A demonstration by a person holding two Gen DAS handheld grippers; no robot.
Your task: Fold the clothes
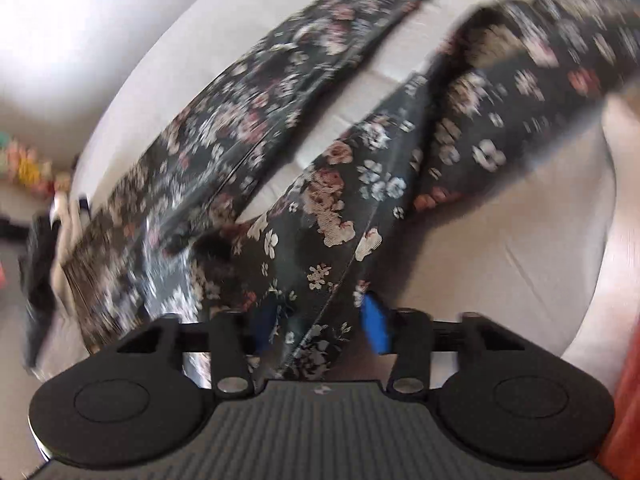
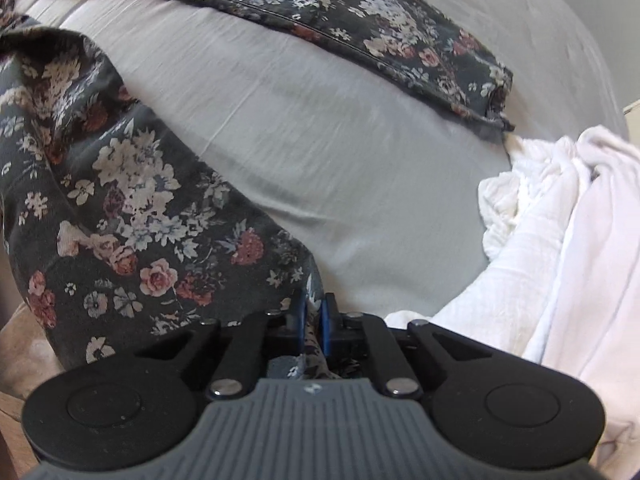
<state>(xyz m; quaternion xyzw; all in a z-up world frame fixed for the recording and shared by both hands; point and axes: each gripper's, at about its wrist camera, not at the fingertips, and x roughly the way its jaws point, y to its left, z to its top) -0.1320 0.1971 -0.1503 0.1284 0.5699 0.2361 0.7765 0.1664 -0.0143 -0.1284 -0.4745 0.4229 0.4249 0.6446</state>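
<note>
A dark floral garment with two long legs (image 1: 256,128) lies across a pale bed sheet (image 1: 500,240). In the left wrist view my left gripper (image 1: 320,320) has its blue pads wide apart, with a fold of the floral cloth (image 1: 328,248) lying between them; the view is blurred by motion. In the right wrist view my right gripper (image 2: 314,320) is shut on an edge of the same floral garment (image 2: 132,216), which hangs to the left. The other leg (image 2: 400,28) lies flat across the sheet (image 2: 320,160) at the top.
A crumpled white garment (image 2: 560,240) lies on the sheet at the right of the right wrist view. A dark item and coloured objects (image 1: 28,168) show at the bed's edge on the left. A reddish-brown surface (image 1: 628,380) is at the far right.
</note>
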